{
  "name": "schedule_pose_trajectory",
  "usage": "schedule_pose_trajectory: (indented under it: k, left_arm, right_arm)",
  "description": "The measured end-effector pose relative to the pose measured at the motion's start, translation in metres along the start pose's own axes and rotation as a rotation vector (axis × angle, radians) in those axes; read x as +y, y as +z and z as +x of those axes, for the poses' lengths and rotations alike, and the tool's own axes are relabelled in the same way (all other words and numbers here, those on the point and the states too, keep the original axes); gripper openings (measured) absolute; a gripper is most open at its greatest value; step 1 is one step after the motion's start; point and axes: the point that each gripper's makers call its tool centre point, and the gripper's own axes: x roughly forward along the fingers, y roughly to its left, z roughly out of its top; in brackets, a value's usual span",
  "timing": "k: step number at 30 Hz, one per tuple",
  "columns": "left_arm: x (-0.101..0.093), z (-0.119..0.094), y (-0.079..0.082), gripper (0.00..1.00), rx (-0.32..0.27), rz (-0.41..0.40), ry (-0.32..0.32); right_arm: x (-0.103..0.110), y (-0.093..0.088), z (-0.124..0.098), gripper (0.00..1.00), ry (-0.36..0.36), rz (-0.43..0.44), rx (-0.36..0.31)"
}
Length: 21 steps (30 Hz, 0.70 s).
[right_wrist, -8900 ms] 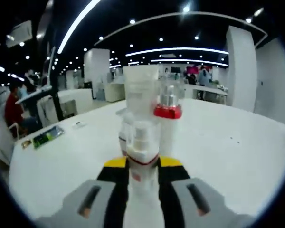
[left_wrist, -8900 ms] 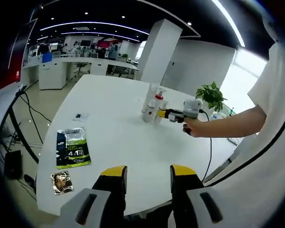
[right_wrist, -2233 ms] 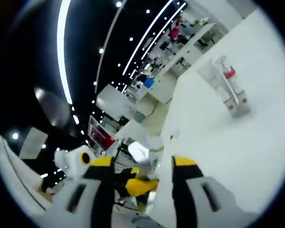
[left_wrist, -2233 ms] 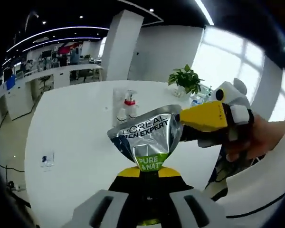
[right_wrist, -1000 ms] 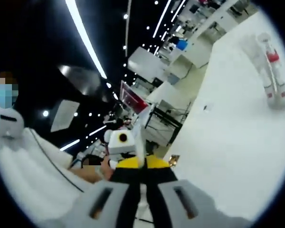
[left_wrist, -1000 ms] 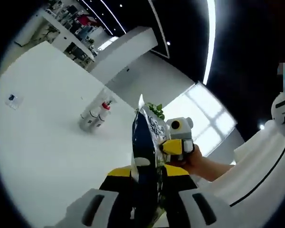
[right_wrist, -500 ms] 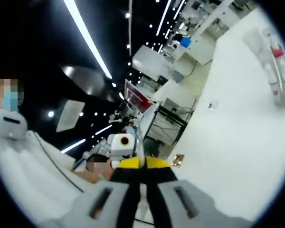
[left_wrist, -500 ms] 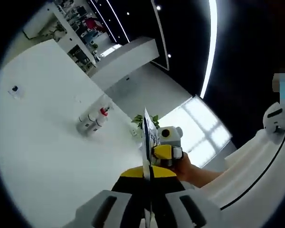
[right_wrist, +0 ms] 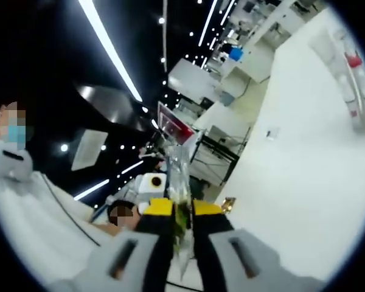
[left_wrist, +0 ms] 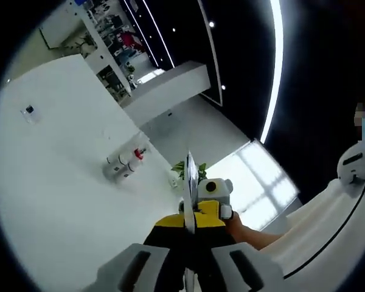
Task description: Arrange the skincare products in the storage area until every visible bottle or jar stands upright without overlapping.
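Two grippers, both clamped on one thin silver foil sachet, held in the air edge-on. My left gripper pinches the sachet between its yellow-tipped jaws; my right gripper grips the same sachet from the opposite side. Right gripper's hand shows just behind the sachet in the left gripper view. Further out, a cluster of clear and white bottles, one red-collared, stands upright on the round white table, well apart from the sachet. Same cluster sits at the table's far side in the right gripper view.
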Motion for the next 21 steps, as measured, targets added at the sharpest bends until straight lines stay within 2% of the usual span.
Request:
schedule_pose_trajectory:
  k: [8,21]
  left_arm:
    - [-0.006,0.006,-0.003,0.02,0.009,0.056,0.013]
    - [-0.007,0.004,-0.005,0.02,0.020,0.092,0.016]
  right_arm:
    - [0.000,-0.020,0.002,0.12,0.006,0.029,0.026]
    - [0.003,-0.025,-0.001,0.12,-0.005,0.038,0.013]
